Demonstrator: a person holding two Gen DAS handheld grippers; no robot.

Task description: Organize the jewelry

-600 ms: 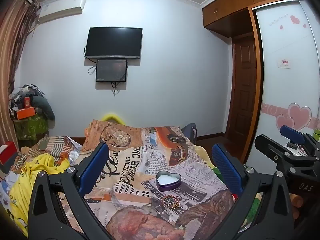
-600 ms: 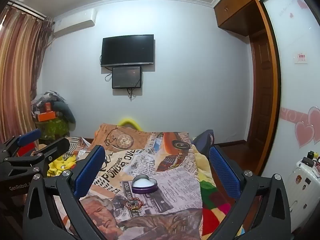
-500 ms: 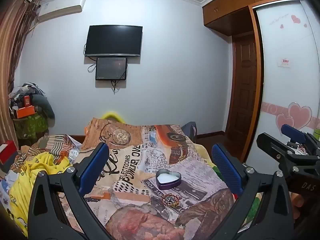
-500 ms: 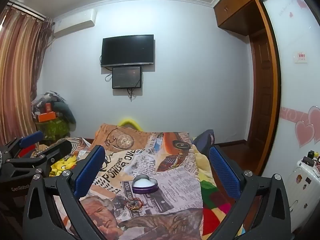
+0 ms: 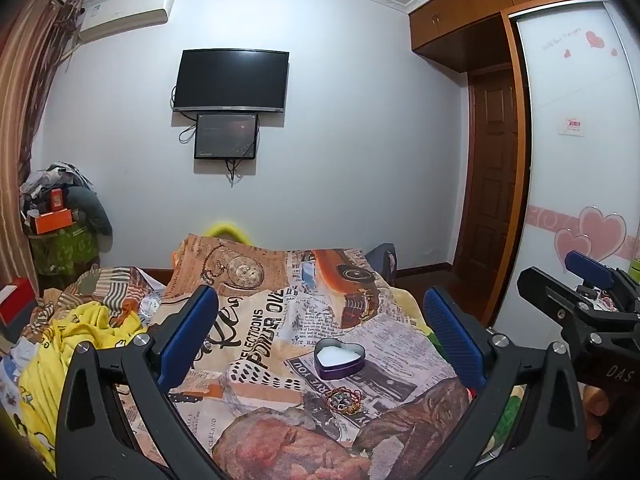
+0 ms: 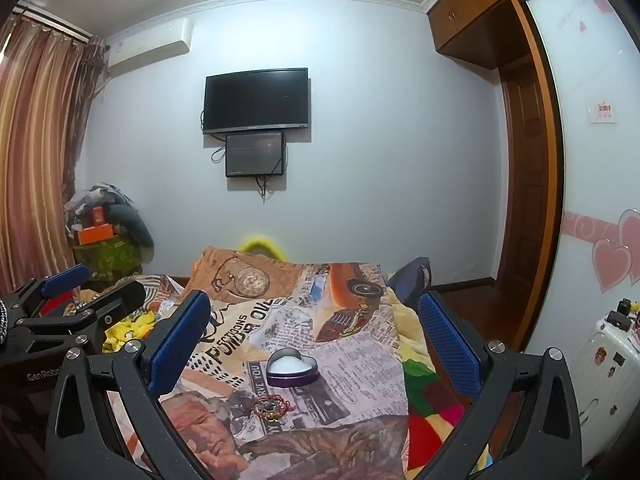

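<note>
Wall TV [image 5: 233,80] w/ small monitor [image 5: 226,136] below — AC unit [image 5: 126,14] top left.

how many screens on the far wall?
2. A large black TV is mounted high on the wall; a smaller dark monitor hangs directly below it, cables dangling underneath. Both are off or dark. None appear hidden.

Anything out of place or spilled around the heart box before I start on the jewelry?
Nothing spilled or damaged. The bracelets lie in a tangled heap on the printed blanket in front of the open heart-shaped tin, not in it. Both grippers are open and empty.
</note>
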